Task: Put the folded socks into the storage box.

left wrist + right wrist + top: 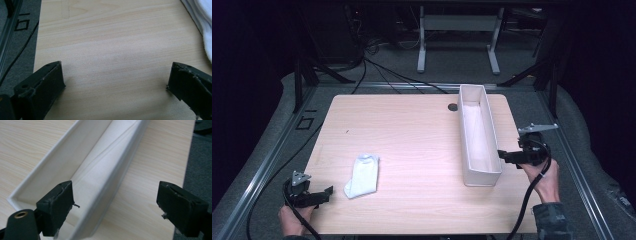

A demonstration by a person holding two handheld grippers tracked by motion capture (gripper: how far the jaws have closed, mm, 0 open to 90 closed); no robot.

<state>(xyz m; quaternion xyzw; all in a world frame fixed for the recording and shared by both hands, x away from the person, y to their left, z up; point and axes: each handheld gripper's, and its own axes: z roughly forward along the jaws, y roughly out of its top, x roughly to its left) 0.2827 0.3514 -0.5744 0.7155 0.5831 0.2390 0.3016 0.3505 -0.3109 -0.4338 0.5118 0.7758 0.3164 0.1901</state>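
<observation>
A white folded sock (pixel 363 175) lies flat on the wooden table (pixel 412 145) at the front left; its edge (pixel 203 20) shows at the top right of the left gripper view. My left gripper (pixel 323 195) hovers at the table's front left corner, just left of the sock, open and holding nothing (pixel 116 82). A long narrow white box (pixel 477 132) runs front to back on the right side of the table. My right gripper (pixel 507 156) is open beside the box's near right corner, one jaw over the box's wall (pixel 110 180), the other over bare table (pixel 115 205).
A dark round grommet hole (pixel 453 107) sits near the table's back edge, left of the box. Grey carpet (pixel 277 130) and metal rails surround the table. Black cables and a white desk frame (pixel 457 35) lie beyond the far edge.
</observation>
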